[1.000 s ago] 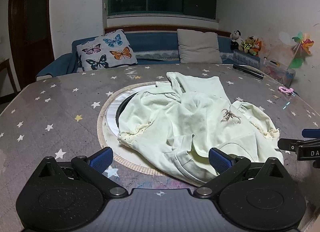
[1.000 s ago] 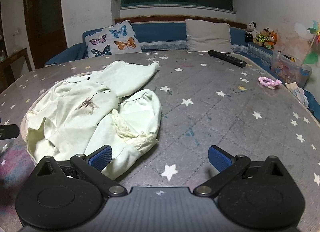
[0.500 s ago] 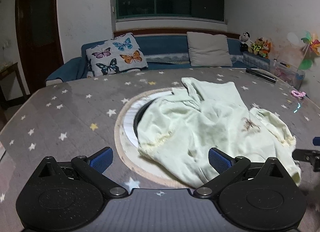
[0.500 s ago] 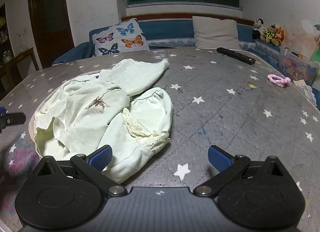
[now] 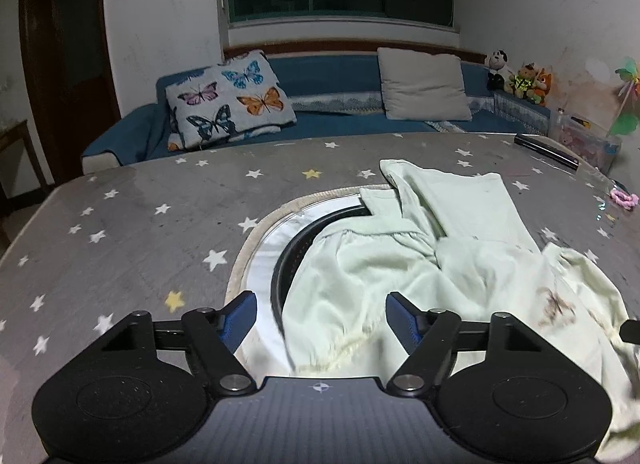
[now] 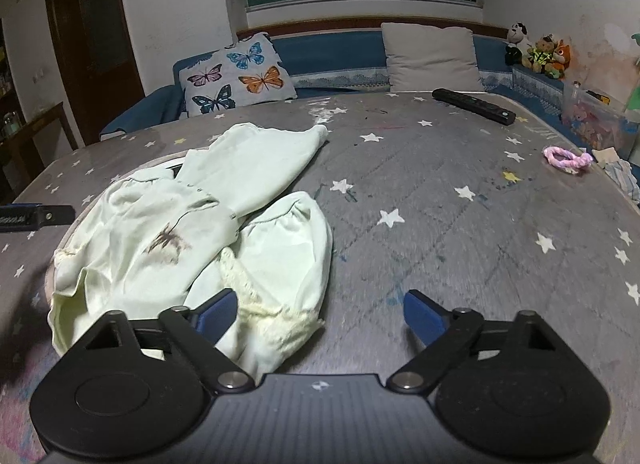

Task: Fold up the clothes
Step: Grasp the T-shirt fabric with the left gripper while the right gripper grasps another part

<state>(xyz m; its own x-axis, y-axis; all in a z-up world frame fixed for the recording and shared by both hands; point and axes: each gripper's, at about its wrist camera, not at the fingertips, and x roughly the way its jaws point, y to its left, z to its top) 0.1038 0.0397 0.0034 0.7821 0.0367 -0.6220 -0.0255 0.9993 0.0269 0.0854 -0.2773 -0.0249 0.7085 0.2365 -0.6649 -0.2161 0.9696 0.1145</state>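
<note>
A crumpled pale green garment point(image 5: 432, 264) with a small brown print lies on the grey star-patterned table point(image 5: 120, 248), partly over a round inset. In the left wrist view, my left gripper point(image 5: 320, 320) is open, its fingers straddling the garment's near-left frilled cuff. In the right wrist view the garment point(image 6: 208, 216) lies to the left, and my right gripper point(image 6: 320, 316) is open, with its left finger over the near-right frilled cuff. Neither gripper holds anything.
A round metal-rimmed inset point(image 5: 264, 248) sits under the garment. A black remote point(image 6: 474, 106) lies at the far right, with a pink hair tie point(image 6: 566, 160) near the right edge. A blue sofa with cushions point(image 5: 228, 104) stands behind the table.
Both grippers have moved toward the garment: the left has shifted left, onto the near-left cuff, and the right has closed in on the near-right cuff. The left's jaws have narrowed. The garment has not moved.
</note>
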